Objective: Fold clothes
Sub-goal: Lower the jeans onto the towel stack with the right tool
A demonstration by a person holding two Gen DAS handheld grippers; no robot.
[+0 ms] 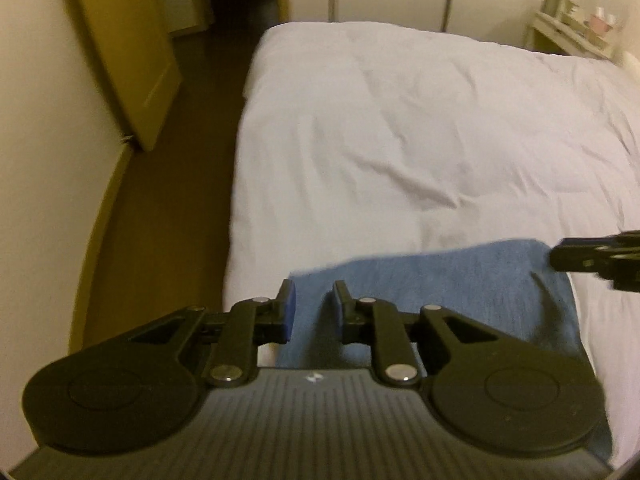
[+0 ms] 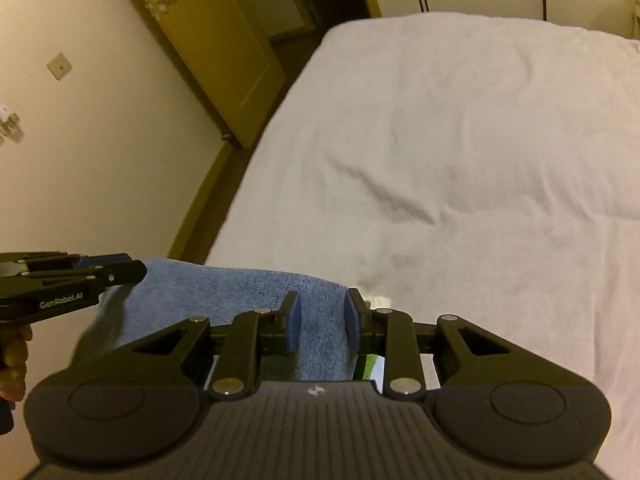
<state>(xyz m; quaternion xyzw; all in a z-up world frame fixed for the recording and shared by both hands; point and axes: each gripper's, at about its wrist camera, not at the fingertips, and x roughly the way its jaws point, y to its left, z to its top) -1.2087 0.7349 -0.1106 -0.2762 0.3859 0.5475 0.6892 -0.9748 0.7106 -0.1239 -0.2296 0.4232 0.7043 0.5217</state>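
Note:
A blue towel hangs stretched between my two grippers over the near edge of the white bed. My left gripper is shut on the towel's left top corner, with the cloth filling the gap between the blue pads. Its tip enters the right wrist view from the left, at the towel. My right gripper is shut on the other top corner, the towel's side edge lying along its right pad. From the right edge of the left wrist view, its tip meets the towel's top edge.
The wrinkled white bed cover fills the space ahead. A dark floor strip runs along the bed's left side, with a wall and an open wooden door beyond. A pale shelf stands at the far right. A hand holds the left gripper.

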